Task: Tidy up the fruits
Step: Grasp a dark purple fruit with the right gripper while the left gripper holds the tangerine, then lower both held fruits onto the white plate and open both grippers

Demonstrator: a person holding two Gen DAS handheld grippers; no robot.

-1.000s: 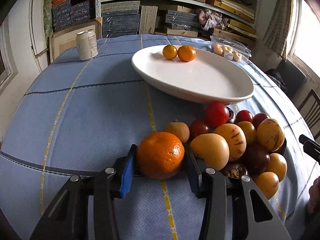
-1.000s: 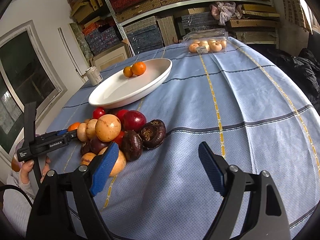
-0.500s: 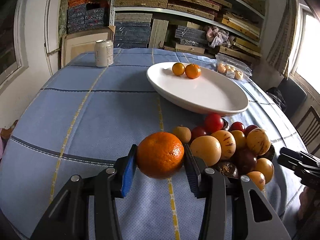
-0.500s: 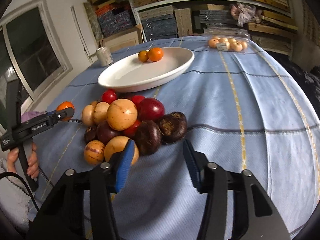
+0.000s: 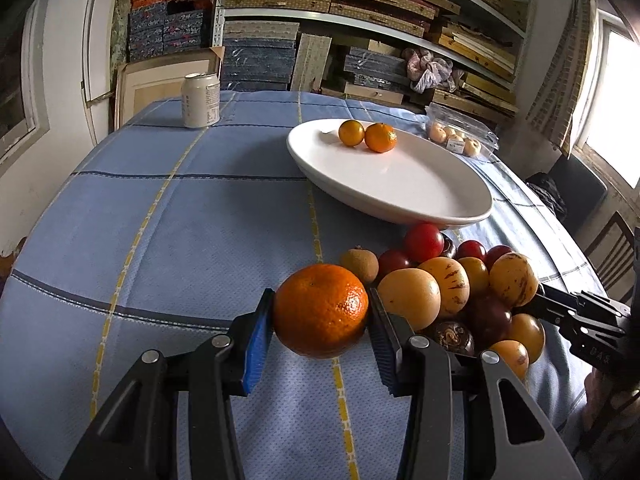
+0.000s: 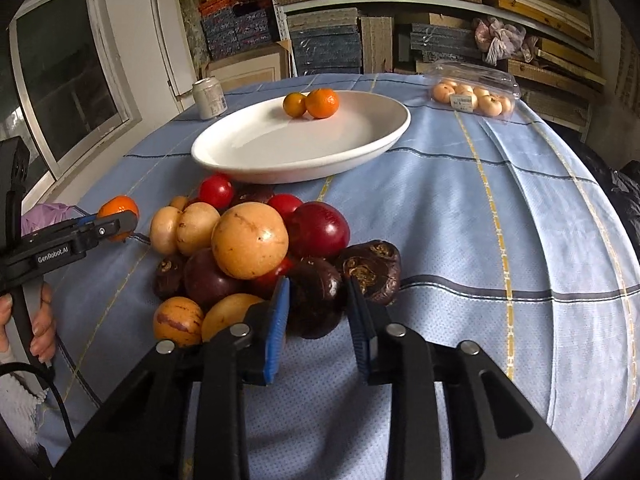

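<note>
Right gripper [image 6: 318, 306]: my jaws just closed onto dark purple fruit [image 6: 316, 296], angled downward; left gripper [image 5: 320, 312] clamps orange [image 5: 320, 310]

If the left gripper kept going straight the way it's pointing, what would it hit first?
Probably the bare tablecloth ahead of the orange it holds; the white plate lies further on, to the right. Depth is unclear.
</note>
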